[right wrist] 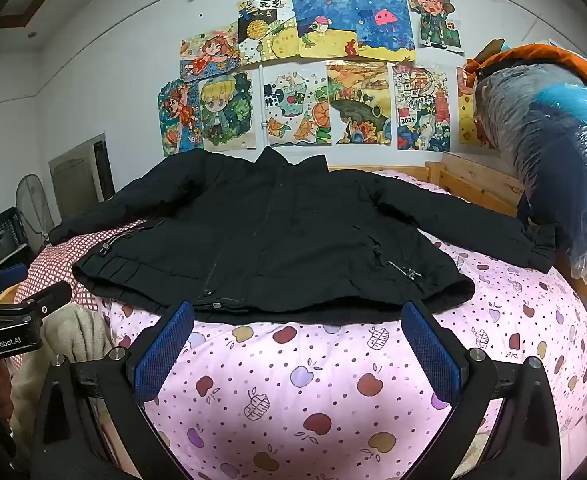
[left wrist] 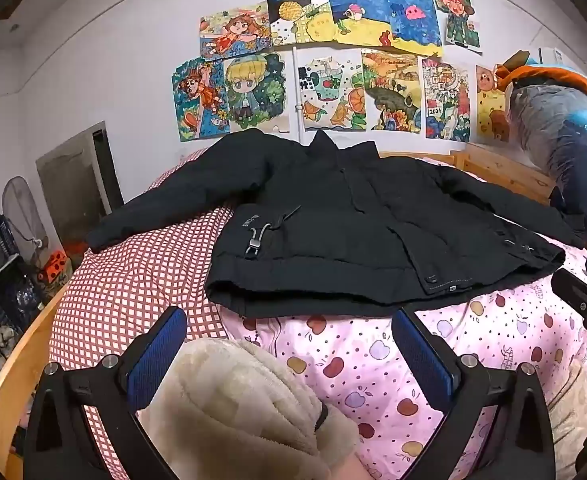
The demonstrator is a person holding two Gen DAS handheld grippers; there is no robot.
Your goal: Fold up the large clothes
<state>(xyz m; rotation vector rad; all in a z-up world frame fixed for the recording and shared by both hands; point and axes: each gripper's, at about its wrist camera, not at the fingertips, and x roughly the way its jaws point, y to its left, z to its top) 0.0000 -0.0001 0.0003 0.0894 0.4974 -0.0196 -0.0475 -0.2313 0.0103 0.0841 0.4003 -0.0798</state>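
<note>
Presently a black jacket (left wrist: 333,224) lies spread flat, sleeves out, across the frame's centre on the bed's pink apple-print quilt (right wrist: 333,380); left tool (left wrist: 289,354) and right tool (right wrist: 297,350) both gape released at the lower edge, short of its hem

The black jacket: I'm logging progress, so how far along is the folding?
Done: the black jacket lies spread flat on the bed, sleeves out. In hand: nothing; the left hand-held gripper and right hand-held gripper are open, short of its hem. Left: every fold.
</note>
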